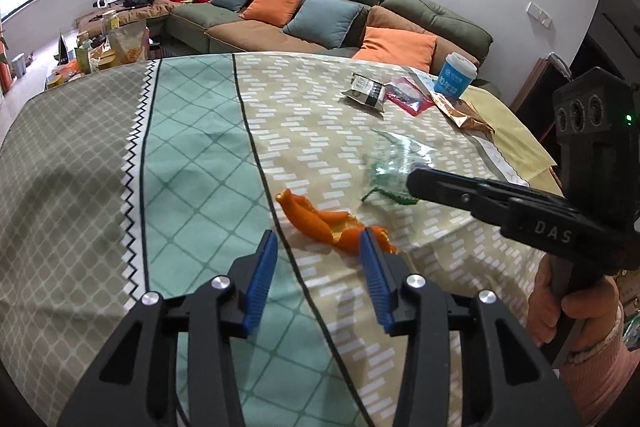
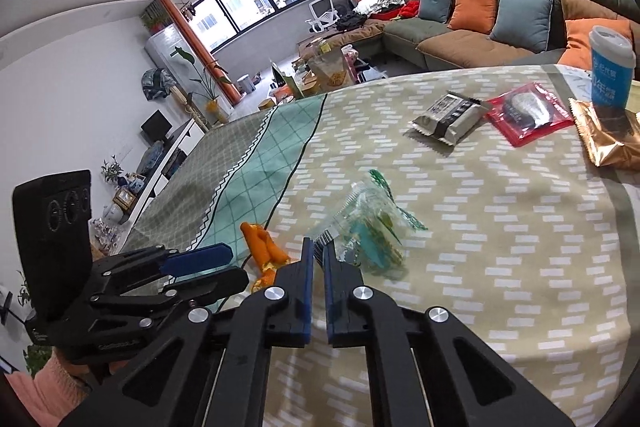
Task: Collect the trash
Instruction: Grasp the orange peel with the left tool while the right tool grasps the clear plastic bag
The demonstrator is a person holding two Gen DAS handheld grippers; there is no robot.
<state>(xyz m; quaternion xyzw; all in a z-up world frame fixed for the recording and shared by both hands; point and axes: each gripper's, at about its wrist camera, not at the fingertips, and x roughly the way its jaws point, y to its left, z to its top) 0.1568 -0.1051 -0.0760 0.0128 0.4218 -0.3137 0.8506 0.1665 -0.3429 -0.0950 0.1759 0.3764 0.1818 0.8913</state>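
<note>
Trash lies scattered over the cloth-covered tabletop [image 2: 500, 227]: an orange peel [image 1: 320, 219] near the seam between the green and beige panels, and just beside it a crumpled clear wrapper [image 2: 368, 223] with green print. The right claw [image 2: 318, 253] is clenched on the near edge of that wrapper, its blue pads pinching the crinkled film, which looks slightly lifted, though blur makes that hard to judge. The left claw [image 1: 318, 247] stands released with its jaws apart; its right pad overlaps the near end of the peel and its left pad hangs over the green panel.

Toward the far edge sit a silver snack packet [image 2: 448, 119], a red pouch [image 2: 528, 115], a gold foil bag [image 2: 608, 139] and a blue paper cup [image 2: 610, 67], clustered close together and well apart from the wrapper. The beige stretch between that cluster and the claws is open cloth, as is the grey-green panel to the left. Beyond the tabletop's far rim stands a sofa [image 1: 320, 7] with cushions.
</note>
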